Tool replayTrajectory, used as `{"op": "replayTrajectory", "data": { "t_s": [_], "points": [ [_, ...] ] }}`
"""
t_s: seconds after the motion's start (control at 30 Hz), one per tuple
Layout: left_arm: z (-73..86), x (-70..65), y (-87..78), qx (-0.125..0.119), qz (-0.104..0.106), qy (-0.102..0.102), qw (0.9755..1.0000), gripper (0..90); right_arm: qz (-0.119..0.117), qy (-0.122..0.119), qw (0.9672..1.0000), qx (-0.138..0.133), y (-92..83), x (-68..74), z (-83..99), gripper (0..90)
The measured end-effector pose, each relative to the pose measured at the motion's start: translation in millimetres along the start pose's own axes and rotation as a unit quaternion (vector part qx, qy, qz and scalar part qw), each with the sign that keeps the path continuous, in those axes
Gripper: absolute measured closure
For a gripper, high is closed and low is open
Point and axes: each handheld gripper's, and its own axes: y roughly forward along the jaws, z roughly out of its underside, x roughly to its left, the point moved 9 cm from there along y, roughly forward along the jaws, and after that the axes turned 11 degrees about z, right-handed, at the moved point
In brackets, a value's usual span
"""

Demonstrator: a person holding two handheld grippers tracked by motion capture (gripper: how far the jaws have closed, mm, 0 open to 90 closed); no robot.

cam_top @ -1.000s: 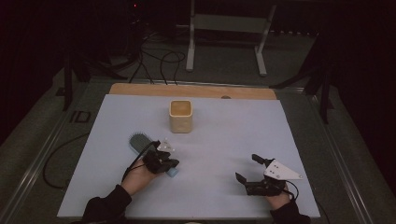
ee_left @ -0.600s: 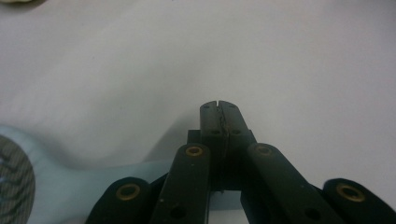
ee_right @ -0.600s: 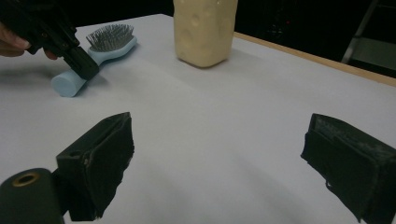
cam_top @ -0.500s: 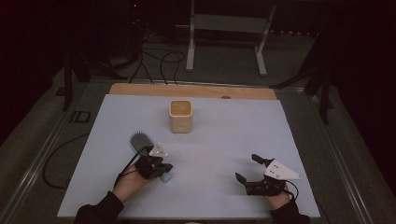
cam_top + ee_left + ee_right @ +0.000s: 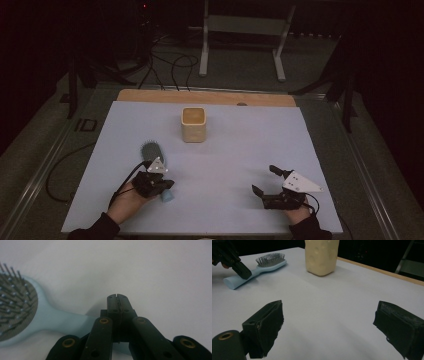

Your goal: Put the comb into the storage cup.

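My left gripper (image 5: pixel 117 297): jaws closed, empty, beside hairbrush (image 5: pixel 37 315) handle at 9 o'clock | right gripper (image 5: pixel 332 327): jaws wide, waiting.

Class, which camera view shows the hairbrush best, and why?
The right gripper view: the whole hairbrush lies in sight, bristles up and handle toward the camera, with the left gripper at its handle. The left gripper view gives a close, cropped brush. The high view shows it small, partly under that gripper.
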Motion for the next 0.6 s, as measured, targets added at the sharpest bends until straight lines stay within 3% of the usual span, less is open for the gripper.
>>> {"op": "replayTrajectory", "data": {
  "t_s": [0.4,0.6],
  "points": [
    [20.7,3.2,-20.7,0.002,-0.019,-0.018,0.9996,90.0,-0.001,-0.001,1.0000,0.001,0.8,0.2,0.4,8.3],
    [30.0,7.1,-29.8,0.012,-0.039,-0.028,0.9988,90.0,-0.001,0.002,1.0000,0.000,1.2,-0.2,0.3,8.3]
  ]
}}
